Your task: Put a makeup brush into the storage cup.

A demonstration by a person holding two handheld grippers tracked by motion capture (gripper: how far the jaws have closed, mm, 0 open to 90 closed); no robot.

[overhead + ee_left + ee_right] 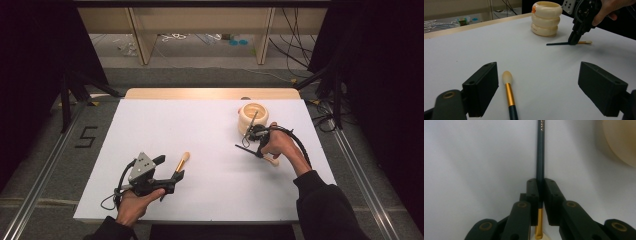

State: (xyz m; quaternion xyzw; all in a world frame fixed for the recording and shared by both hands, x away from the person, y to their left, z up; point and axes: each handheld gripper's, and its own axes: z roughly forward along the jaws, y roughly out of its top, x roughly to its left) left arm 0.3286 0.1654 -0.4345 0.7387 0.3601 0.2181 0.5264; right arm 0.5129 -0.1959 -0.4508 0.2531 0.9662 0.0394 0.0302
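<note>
- Right gripper view: right gripper (541, 195) is clamped on a dark brush handle (540, 152).
- Left gripper view: left gripper (539, 87), jaws apart, straddles a second brush (509, 93); ribbed cream holder (546, 18) beyond.

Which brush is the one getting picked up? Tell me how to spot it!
Look at the white table and find the cream holder that looks like stacked rings. Just in front of it, the right gripper is shut on a thin brush lying on the table. That brush has a dark handle pinched between the jaws, while the other brush lies loose between the left gripper's open jaws.
</note>
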